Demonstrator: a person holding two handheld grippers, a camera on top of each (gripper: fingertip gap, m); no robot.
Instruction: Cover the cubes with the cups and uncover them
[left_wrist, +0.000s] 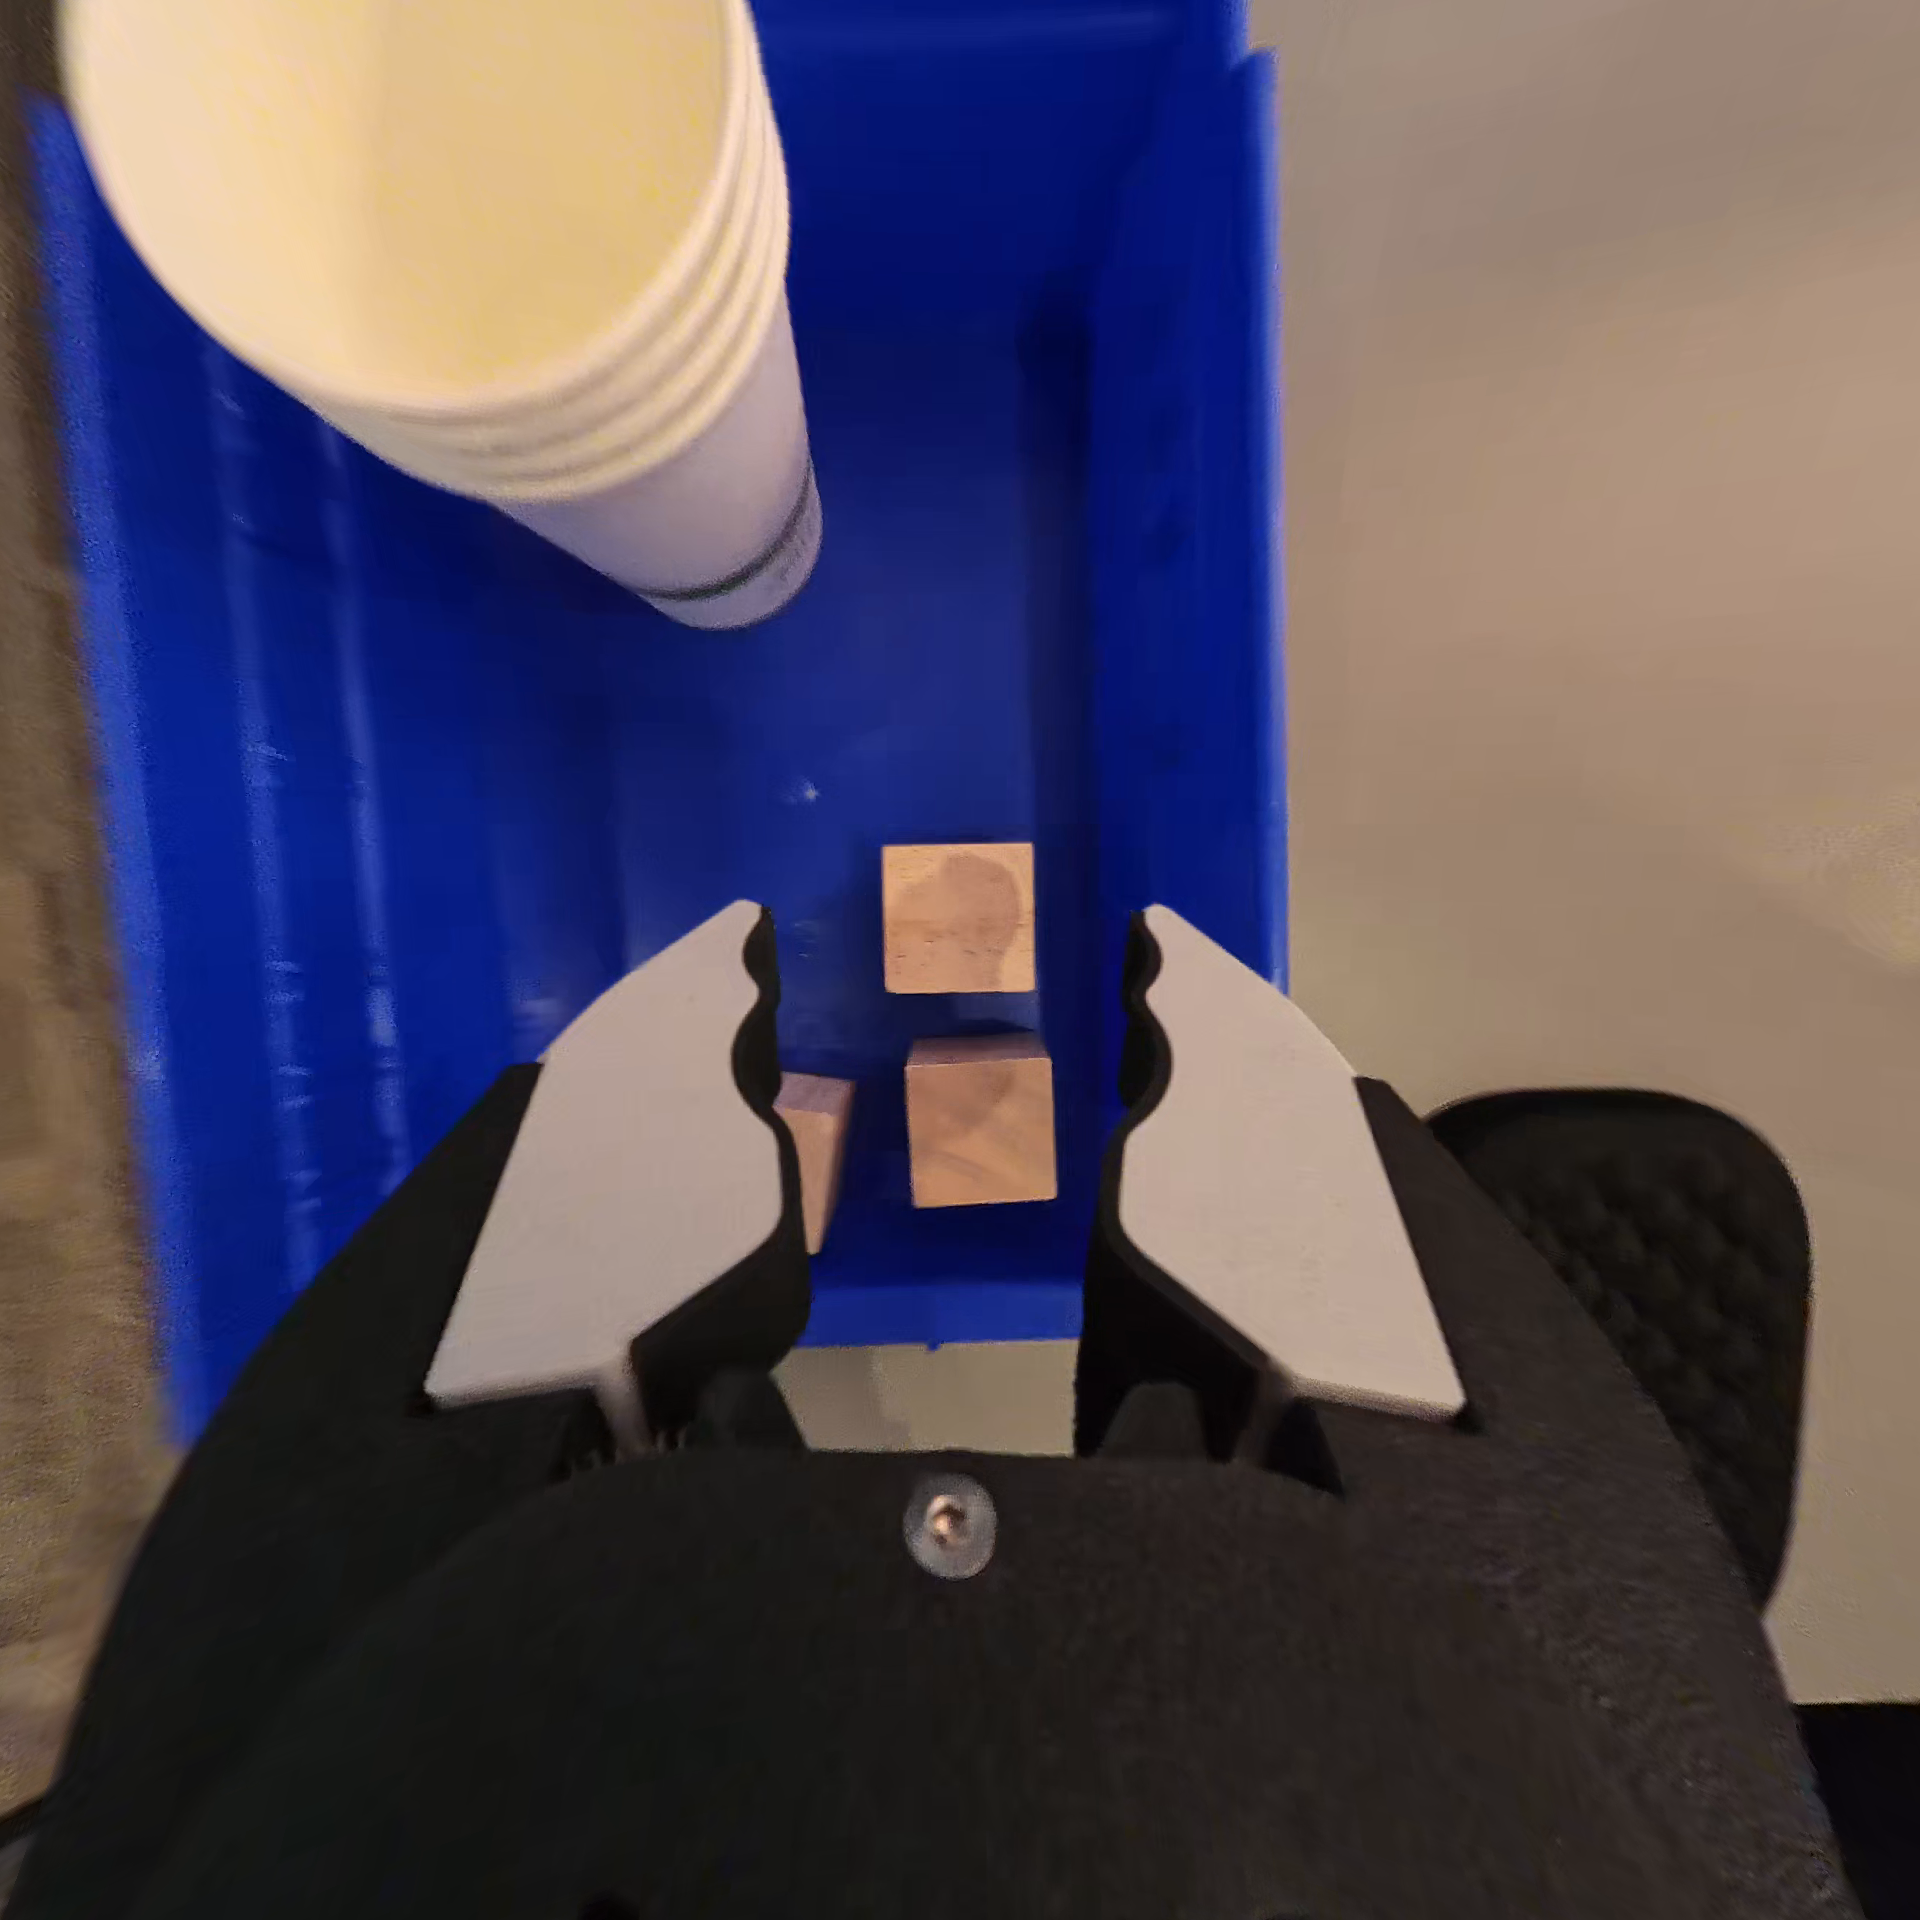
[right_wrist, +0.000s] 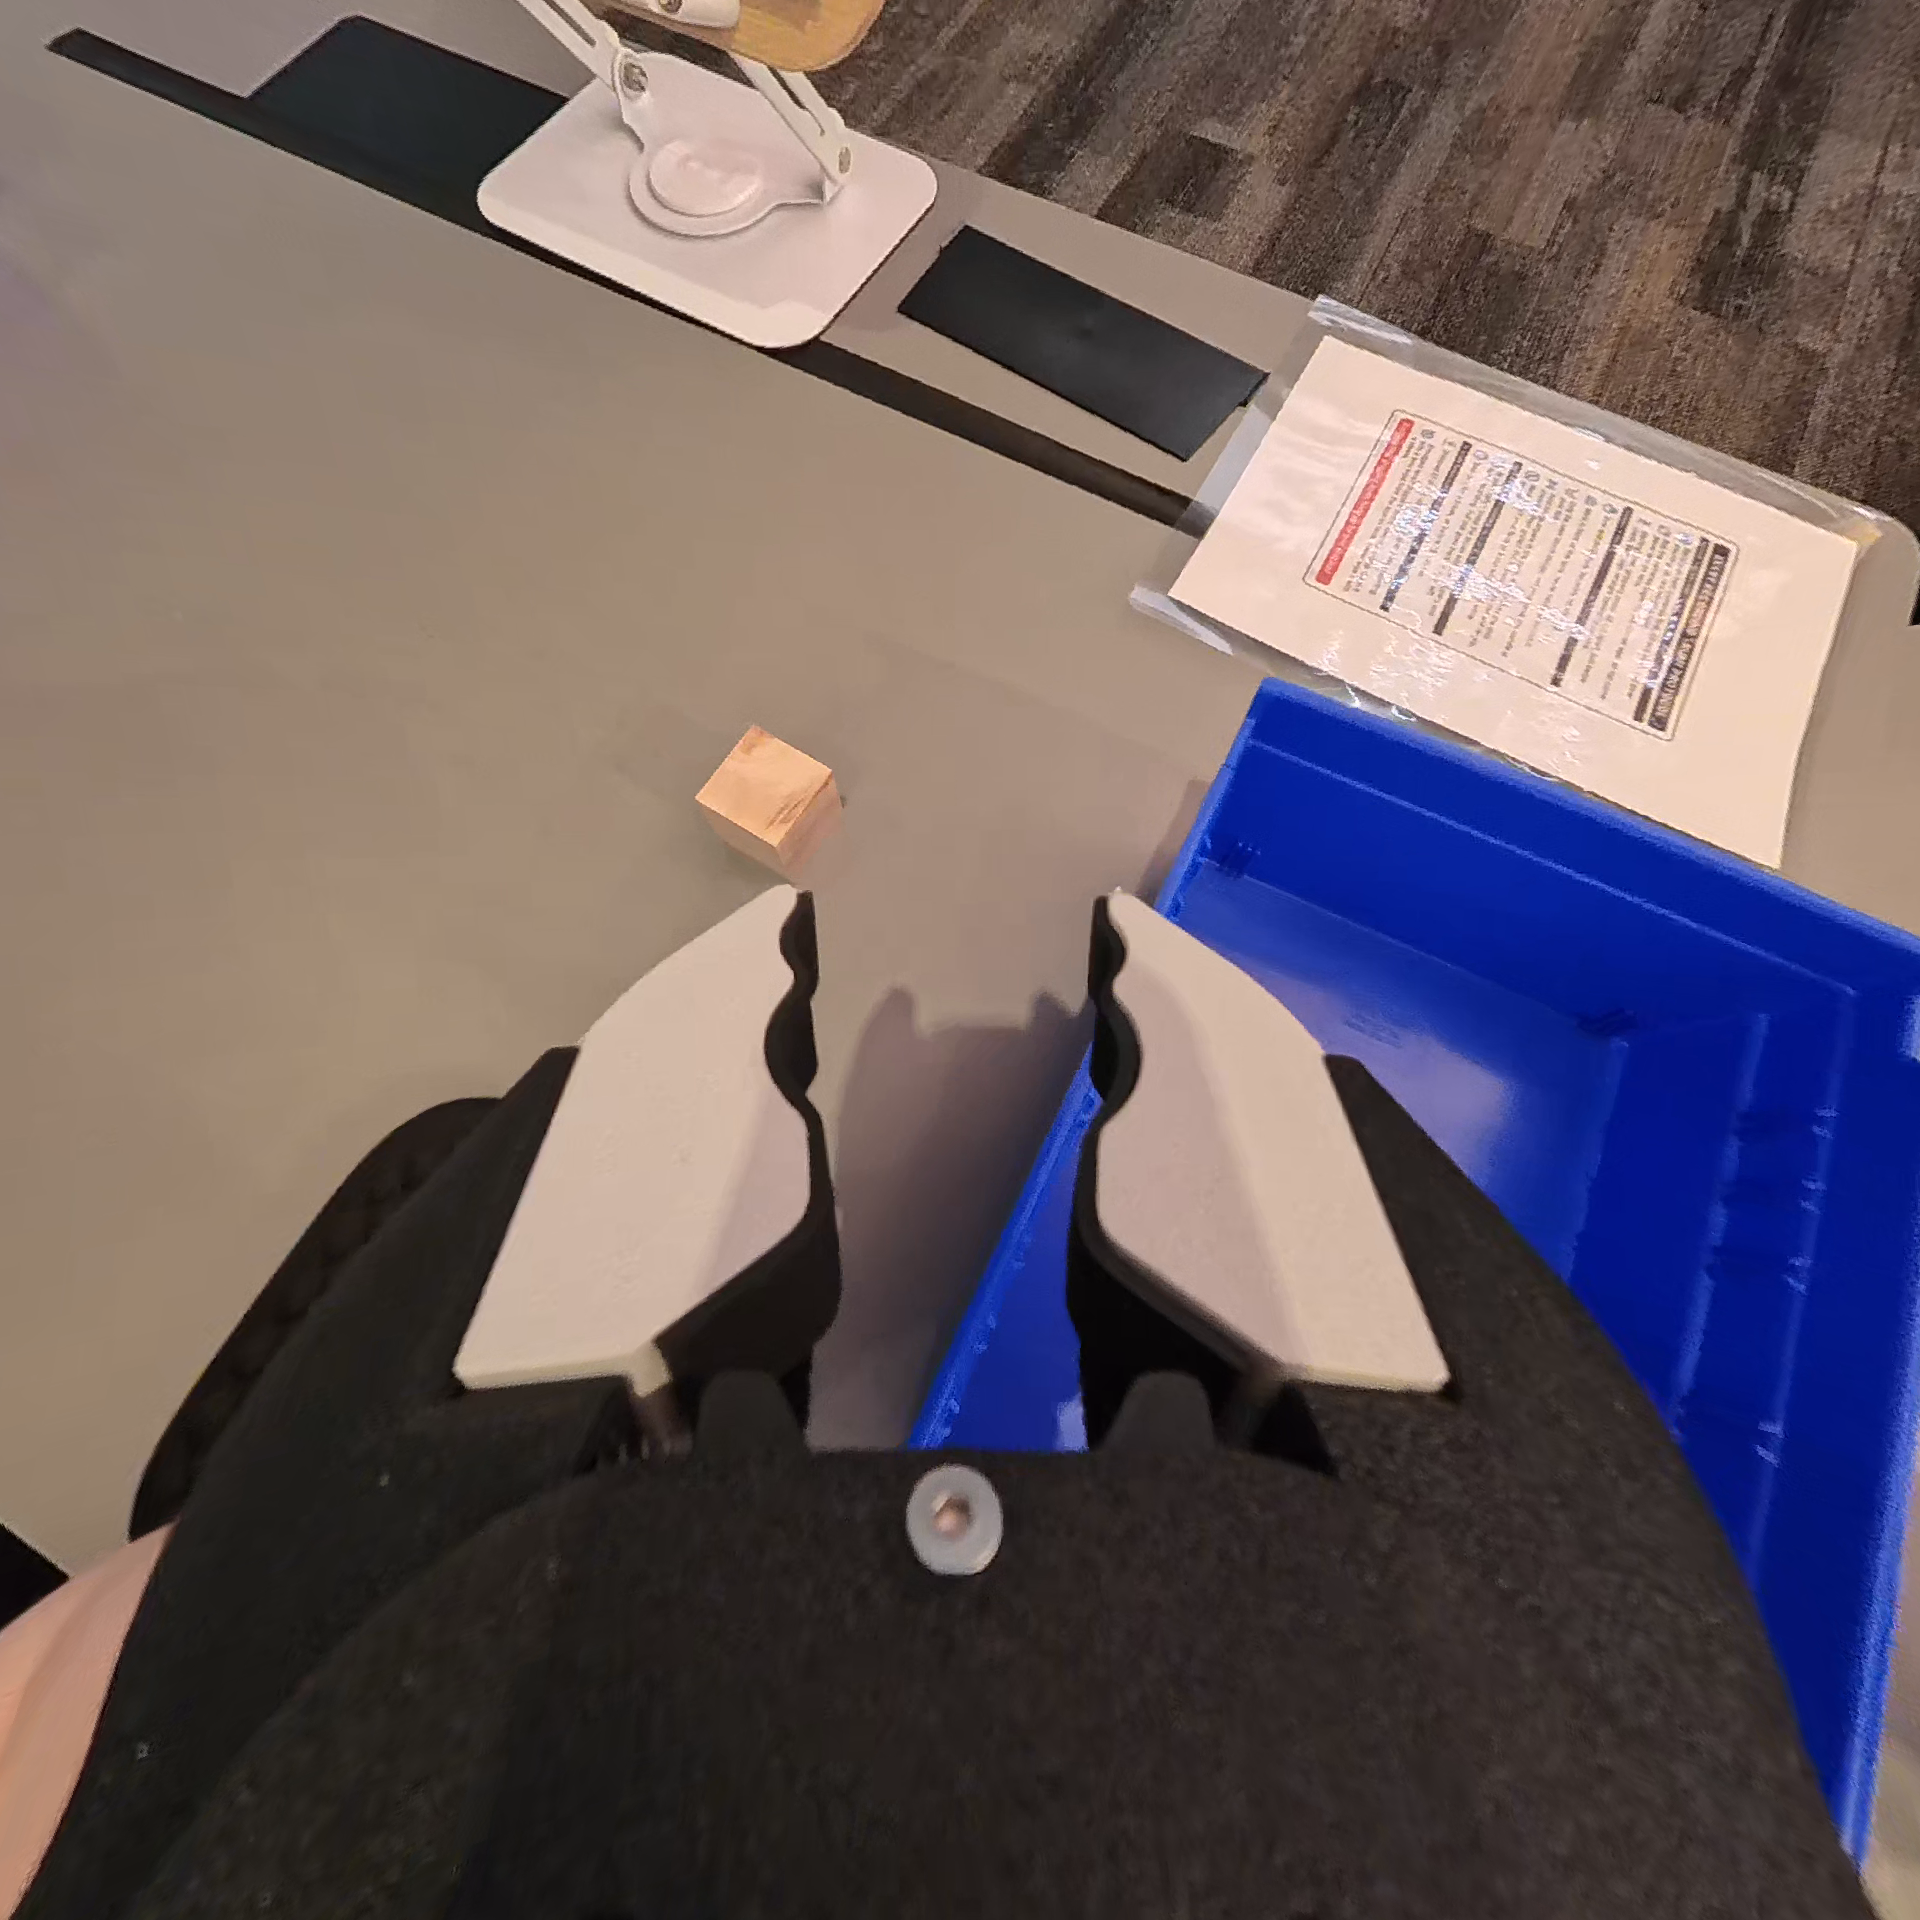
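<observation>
In the left wrist view a blue bin (left_wrist: 416, 935) holds a stack of several nested white paper cups (left_wrist: 468, 270) standing upright at its far left. Three wooden cubes lie on the bin floor: one (left_wrist: 958, 916), one nearer (left_wrist: 981, 1122), and one (left_wrist: 821, 1143) partly hidden behind my left finger. My left gripper (left_wrist: 951, 920) is open and empty, hovering above the cubes. In the right wrist view a single wooden cube (right_wrist: 771, 798) sits on the grey table (right_wrist: 364, 623). My right gripper (right_wrist: 951, 904) is open and empty, just short of that cube, over the bin's left wall (right_wrist: 997, 1288).
The blue bin (right_wrist: 1558, 1039) fills the right of the right wrist view. A plastic-sleeved printed sheet (right_wrist: 1507, 582) lies behind it. A white stand base (right_wrist: 707, 218) and black strips (right_wrist: 1081, 343) sit at the table's far edge, with dark floor beyond.
</observation>
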